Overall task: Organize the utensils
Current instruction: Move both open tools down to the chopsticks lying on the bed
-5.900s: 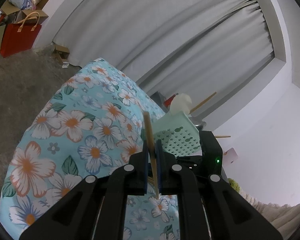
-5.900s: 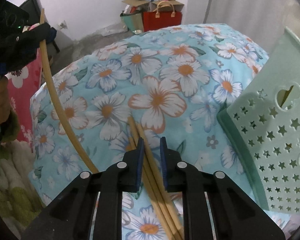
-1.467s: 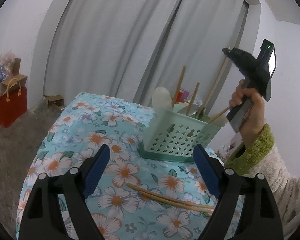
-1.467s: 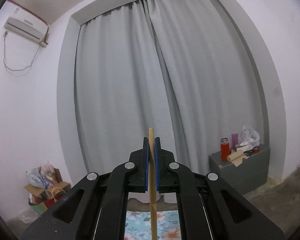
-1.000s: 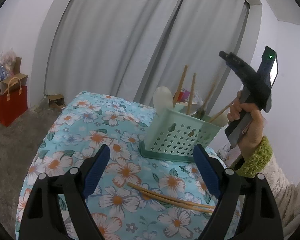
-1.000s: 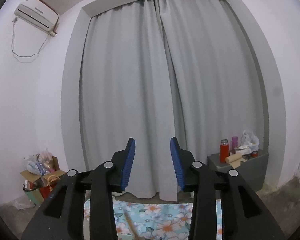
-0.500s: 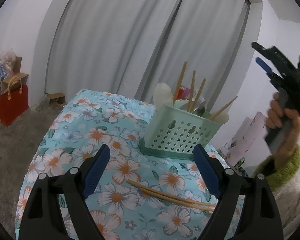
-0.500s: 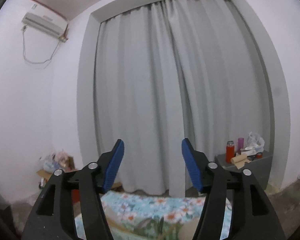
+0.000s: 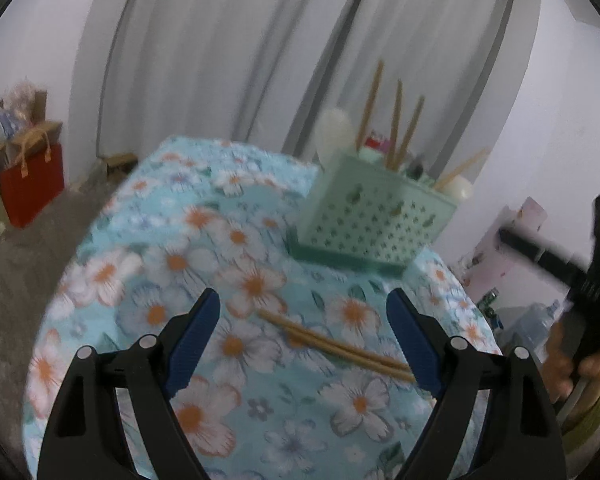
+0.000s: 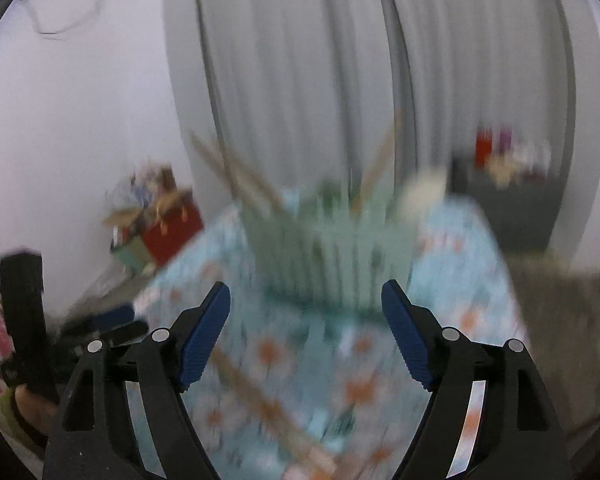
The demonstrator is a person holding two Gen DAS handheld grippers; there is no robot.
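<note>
A mint green perforated utensil basket (image 9: pixel 366 224) stands on the floral tablecloth (image 9: pixel 148 248) and holds several wooden chopsticks (image 9: pixel 396 120) and a white spoon (image 9: pixel 334 132). A few loose chopsticks (image 9: pixel 332 344) lie on the cloth in front of it. My left gripper (image 9: pixel 303 340) is open and empty above the loose chopsticks. My right gripper (image 10: pixel 306 330) is open and empty, facing the basket (image 10: pixel 328 256) in a blurred view; loose chopsticks (image 10: pixel 268 404) lie below it. It also shows at the right edge of the left wrist view (image 9: pixel 580 280).
Grey curtains (image 9: pixel 228 52) hang behind the table. A red bag (image 9: pixel 30 184) and boxes sit on the floor at the left. A grey cabinet with bottles (image 10: pixel 508 164) stands at the back right. The table's edges drop off left and right.
The right gripper let go of its chopstick into the basket, opened wide and swung down toward the table. The left gripper stayed open and tilted lower over the loose chopsticks.
</note>
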